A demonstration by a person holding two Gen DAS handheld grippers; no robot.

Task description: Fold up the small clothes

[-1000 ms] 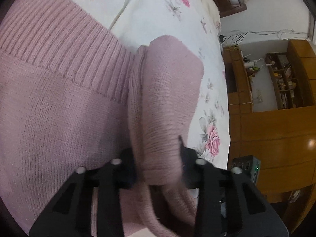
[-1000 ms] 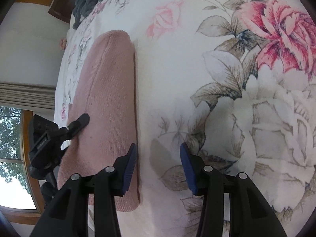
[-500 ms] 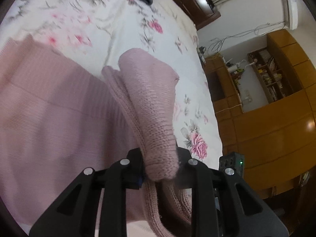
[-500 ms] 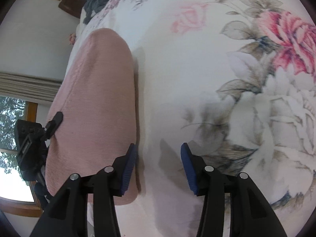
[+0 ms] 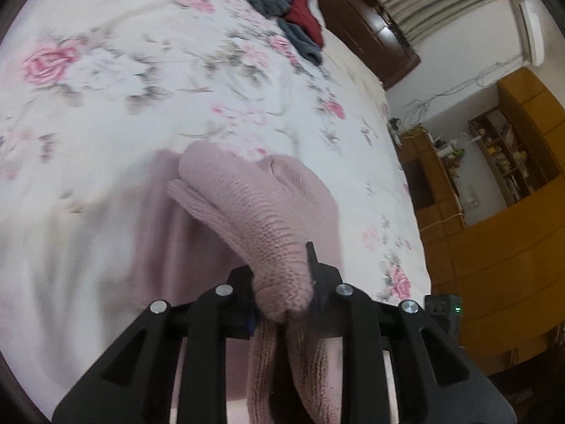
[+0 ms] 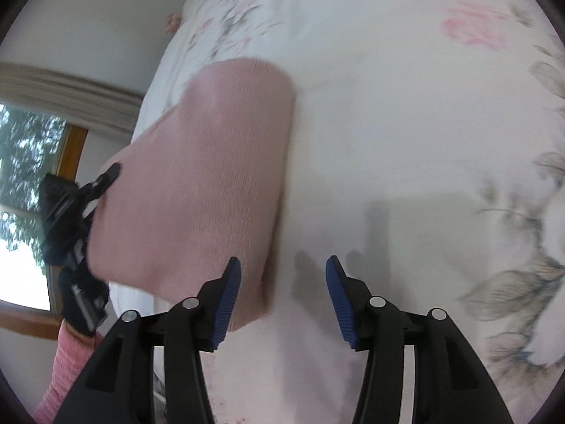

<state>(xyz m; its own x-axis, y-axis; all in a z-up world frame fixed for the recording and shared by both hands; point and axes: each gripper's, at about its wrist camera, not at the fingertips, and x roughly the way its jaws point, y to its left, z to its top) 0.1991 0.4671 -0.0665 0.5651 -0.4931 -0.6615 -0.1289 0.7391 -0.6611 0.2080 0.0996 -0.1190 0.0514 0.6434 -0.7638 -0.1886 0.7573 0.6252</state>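
A pink knitted sweater (image 5: 247,208) lies on the floral bedsheet (image 5: 106,81). My left gripper (image 5: 282,293) is shut on a bunched fold of the sweater, which rises between its fingers and hangs down below them. In the right wrist view the sweater (image 6: 204,183) is lifted on its left side, where the left gripper (image 6: 102,180) holds its edge. My right gripper (image 6: 282,275) stands open just above the sheet, its left blue pad (image 6: 229,289) beside the sweater's right edge, nothing between the fingers.
A pile of grey and red clothes (image 5: 282,3) lies at the far end of the bed. Wooden cabinets and shelves (image 5: 501,212) stand past the bed's right side. A window (image 6: 24,176) and a pink-sleeved arm (image 6: 67,367) show at left in the right wrist view.
My left gripper has lifted and pulled back with the sweater fold, so more bedsheet shows ahead. In the right wrist view the sweater's left side has risen; the right gripper stays open.
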